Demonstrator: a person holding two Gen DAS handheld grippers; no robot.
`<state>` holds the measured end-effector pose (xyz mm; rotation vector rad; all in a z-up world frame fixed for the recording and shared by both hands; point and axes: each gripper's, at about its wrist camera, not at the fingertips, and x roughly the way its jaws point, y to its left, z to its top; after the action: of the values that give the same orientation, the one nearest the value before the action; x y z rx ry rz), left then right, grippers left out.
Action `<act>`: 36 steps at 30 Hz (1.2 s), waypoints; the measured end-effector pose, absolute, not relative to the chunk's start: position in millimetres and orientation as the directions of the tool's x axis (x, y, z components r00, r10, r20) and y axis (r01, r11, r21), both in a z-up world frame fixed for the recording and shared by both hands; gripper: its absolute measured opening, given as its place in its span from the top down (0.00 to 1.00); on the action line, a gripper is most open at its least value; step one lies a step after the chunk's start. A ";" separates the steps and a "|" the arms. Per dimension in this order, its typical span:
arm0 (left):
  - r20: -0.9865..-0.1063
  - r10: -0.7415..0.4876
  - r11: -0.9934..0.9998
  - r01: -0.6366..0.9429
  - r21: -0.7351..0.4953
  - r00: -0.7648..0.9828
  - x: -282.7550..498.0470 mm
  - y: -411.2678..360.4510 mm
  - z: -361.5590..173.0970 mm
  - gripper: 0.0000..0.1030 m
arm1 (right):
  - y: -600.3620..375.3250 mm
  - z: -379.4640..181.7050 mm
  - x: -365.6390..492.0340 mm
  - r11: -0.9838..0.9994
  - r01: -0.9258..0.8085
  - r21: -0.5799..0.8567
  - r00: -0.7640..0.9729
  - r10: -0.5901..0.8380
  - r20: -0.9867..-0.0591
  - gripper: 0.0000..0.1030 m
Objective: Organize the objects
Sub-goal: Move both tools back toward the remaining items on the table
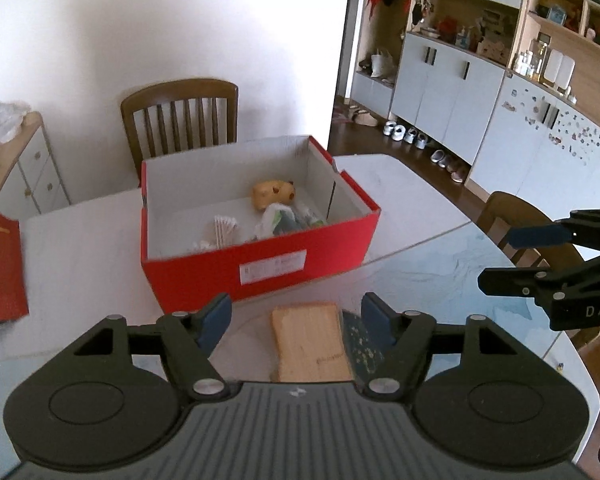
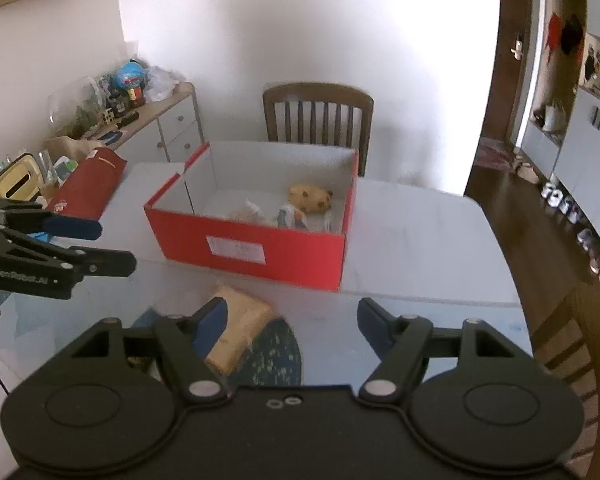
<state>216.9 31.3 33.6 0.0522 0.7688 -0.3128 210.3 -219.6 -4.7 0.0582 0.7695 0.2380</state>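
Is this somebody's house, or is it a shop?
Most likely a home, a dining area. There is a wooden chair at a table, small shoes lined up under the cupboards, and cluttered shelves.

we count one red box standing open on the table, toward its far edge, and one red lid at the table's left edge. inside the box we count one yellow spotted plush toy, one bundle of cotton swabs and one crumpled packet. near the table's front edge we count one wooden block, which lies on one dark blue speckled mat. we count two grippers: the left gripper and the right gripper. we count two wooden chairs: one chair beyond the far edge and another chair at the right edge.
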 end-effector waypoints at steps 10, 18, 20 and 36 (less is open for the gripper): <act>-0.715 -0.217 0.968 0.241 -0.070 0.664 176.5 36.1 -10.8 0.29 | -217.0 -45.8 183.5 0.977 -0.178 0.117 0.666 0.207 -0.717 0.25; -0.758 -0.193 0.976 0.199 -0.086 0.623 155.4 40.4 -54.5 0.24 | -208.4 -76.3 164.7 0.974 -0.203 0.104 0.639 0.212 -0.739 0.19; -0.764 -0.190 0.977 0.194 -0.087 0.617 150.4 41.3 -63.0 0.23 | -205.7 -82.5 160.8 0.971 -0.215 0.105 0.629 0.220 -0.746 0.18; -0.784 -0.159 0.986 0.131 -0.100 0.600 126.1 59.4 -125.9 0.00 | -178.1 -130.4 142.7 0.936 -0.337 0.107 0.522 0.280 -0.806 0.14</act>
<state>126.1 59.4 -125.9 -0.0330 0.9125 -0.1681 142.7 -178.1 -130.4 -0.0649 0.9530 0.3697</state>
